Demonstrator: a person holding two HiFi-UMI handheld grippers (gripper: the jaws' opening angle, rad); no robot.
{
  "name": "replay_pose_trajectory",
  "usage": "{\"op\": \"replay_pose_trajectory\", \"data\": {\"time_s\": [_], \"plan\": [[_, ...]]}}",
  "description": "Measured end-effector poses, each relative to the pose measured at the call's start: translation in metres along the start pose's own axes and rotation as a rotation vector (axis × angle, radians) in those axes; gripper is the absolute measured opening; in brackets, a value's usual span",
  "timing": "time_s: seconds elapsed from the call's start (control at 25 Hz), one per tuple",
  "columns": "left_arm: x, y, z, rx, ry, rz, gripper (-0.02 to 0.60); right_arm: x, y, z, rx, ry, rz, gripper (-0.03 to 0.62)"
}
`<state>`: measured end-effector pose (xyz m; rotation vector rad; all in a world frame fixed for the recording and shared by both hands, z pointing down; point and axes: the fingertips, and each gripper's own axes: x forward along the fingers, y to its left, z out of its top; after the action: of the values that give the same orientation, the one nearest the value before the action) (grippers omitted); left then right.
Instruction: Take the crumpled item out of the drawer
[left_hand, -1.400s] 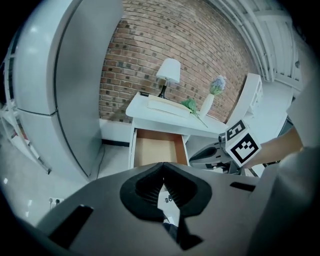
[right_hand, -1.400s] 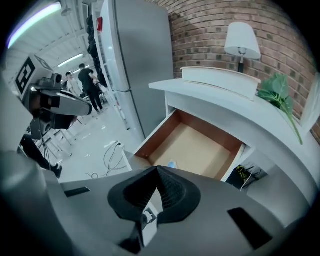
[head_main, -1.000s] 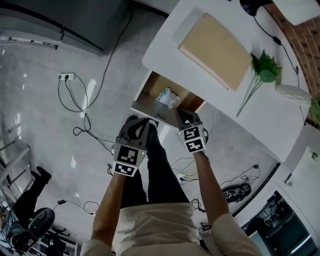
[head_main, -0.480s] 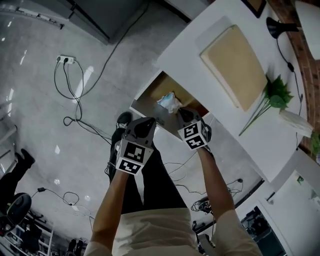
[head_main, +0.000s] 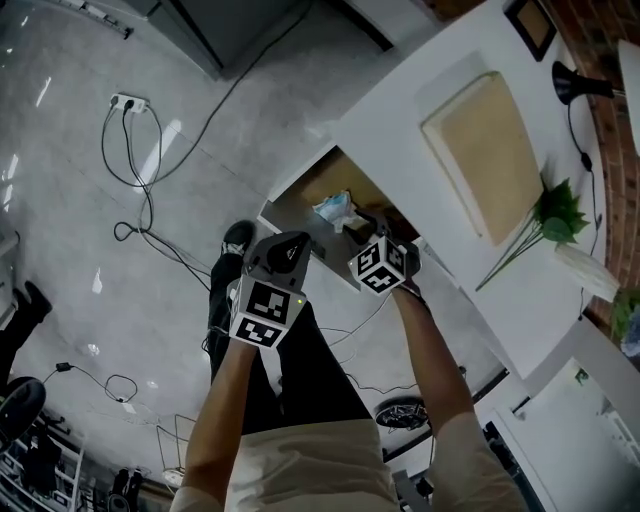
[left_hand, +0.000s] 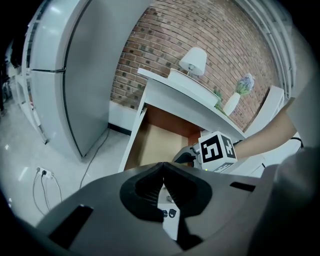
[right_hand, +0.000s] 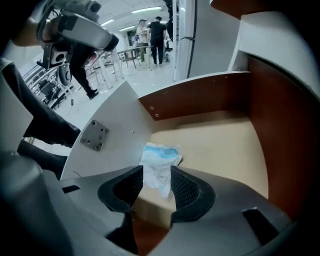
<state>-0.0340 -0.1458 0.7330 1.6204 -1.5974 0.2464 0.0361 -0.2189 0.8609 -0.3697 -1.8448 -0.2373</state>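
Desk (head_main: 390, 130) runs off the head view's top and right edges. Under it the drawer (right_hand: 200, 97) stands pulled out, its near floor hidden behind the right gripper (right_hand: 156, 187). From the head view, that gripper's jaws are covered by its marker cube. The jaws have just been opening and stand apart, released. The crumpled wrapper (right_hand: 159, 165) lies between them on the drawer floor near the front edge, and contact is hard to judge. The left gripper (left_hand: 163, 170) is clenched on nothing, just outside the drawer's front.
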Motion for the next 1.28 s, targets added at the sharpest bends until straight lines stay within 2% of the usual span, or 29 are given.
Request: {"op": "replay_pose_trajectory", "data": {"time_s": [0.12, 0.6, 0.64, 0.72, 0.92, 1.28], "plan": [[0.003, -0.003, -0.003, -0.003, 0.012, -0.002, 0.017, 0.011, 0.01, -0.004, -0.06, 0.035, 0.026, 0.219], [0.006, -0.007, 0.003, 0.035, 0.019, -0.029, 0.017, 0.039, 0.008, -0.013, -0.176, 0.135, 0.008, 0.234], [0.006, -0.006, 0.003, 0.038, 0.019, -0.03, 0.017, 0.04, 0.007, -0.011, -0.181, 0.136, -0.004, 0.226], [0.006, -0.008, 0.002, 0.041, 0.022, -0.035, 0.017, 0.043, 0.004, -0.009, -0.194, 0.139, -0.034, 0.141], [0.005, -0.01, -0.002, 0.05, 0.028, -0.041, 0.017, 0.045, 0.003, -0.011, -0.214, 0.149, -0.054, 0.086], [-0.001, -0.01, -0.008, 0.053, 0.032, -0.046, 0.017, 0.039, 0.012, -0.015, -0.192, 0.164, -0.036, 0.034]]}}
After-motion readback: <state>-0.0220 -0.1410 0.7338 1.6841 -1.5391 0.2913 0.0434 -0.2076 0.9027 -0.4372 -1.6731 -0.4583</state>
